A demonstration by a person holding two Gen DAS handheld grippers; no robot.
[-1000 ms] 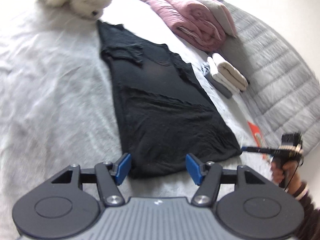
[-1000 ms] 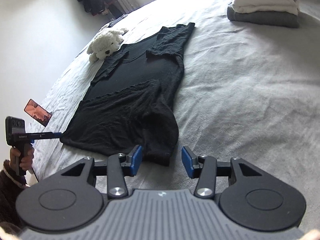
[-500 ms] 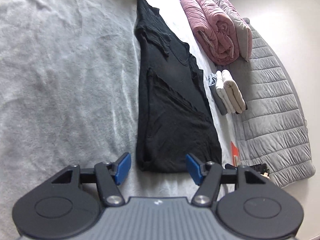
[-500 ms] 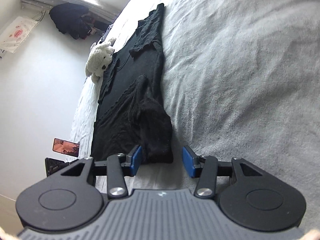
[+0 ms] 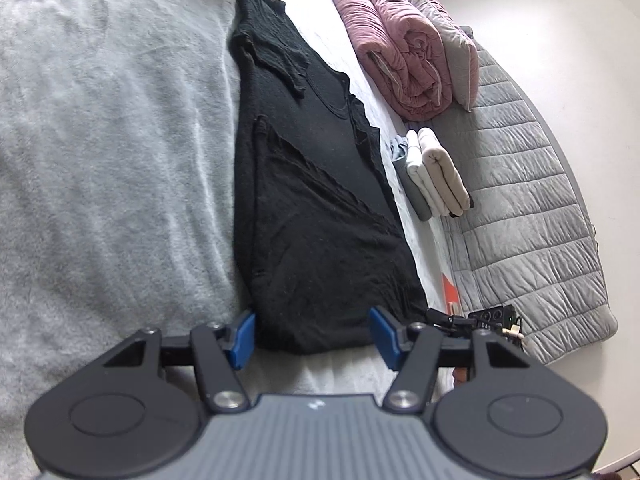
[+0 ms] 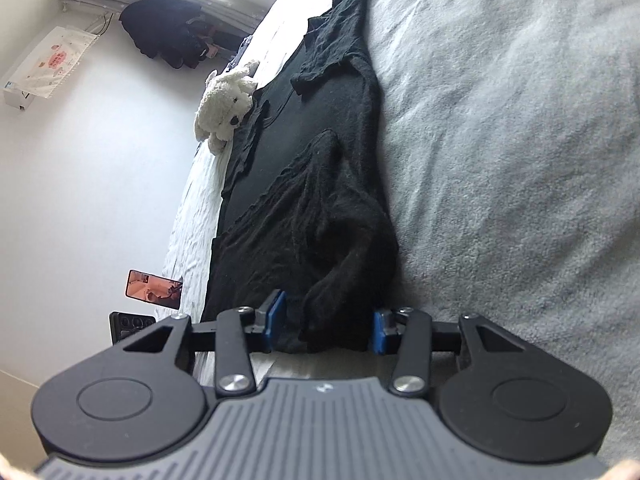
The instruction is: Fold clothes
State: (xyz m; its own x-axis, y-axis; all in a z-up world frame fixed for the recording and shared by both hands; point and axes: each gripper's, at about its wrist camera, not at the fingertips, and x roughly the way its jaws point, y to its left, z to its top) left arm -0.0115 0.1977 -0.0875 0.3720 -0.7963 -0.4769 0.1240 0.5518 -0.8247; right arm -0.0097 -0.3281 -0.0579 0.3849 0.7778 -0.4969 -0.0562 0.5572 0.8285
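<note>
Black garment (image 5: 316, 216): one item, lying lengthwise on the grey blanket (image 5: 112, 160), both sides already turned in so it forms a long narrow strip; near hem at your grippers, sleeves at the far end.

Left gripper (image 5: 311, 334): jaws closing, hem's left corner between the blue pads (image 5: 242, 334) with a visible gap on each side; not yet clamped.

Right gripper (image 6: 325, 326): jaws closing, bunched right corner of the hem (image 6: 340, 312) between the pads; contact looks near but you cannot call it a firm grasp.

Also present: white plush toy (image 6: 226, 106) touching the garment's far end; stack of folded clothes (image 5: 434, 172) and rolled pink quilt (image 5: 400, 44) alongside; phone (image 6: 154, 284) at the bed's edge.

Step in hand, by judgement: taking hold of both hem corners for the lengthwise fold. Next move calls for you to pinch both corners together, lift evenly, and carry the hem toward the collar, keeping the side folds from spilling open.
</note>
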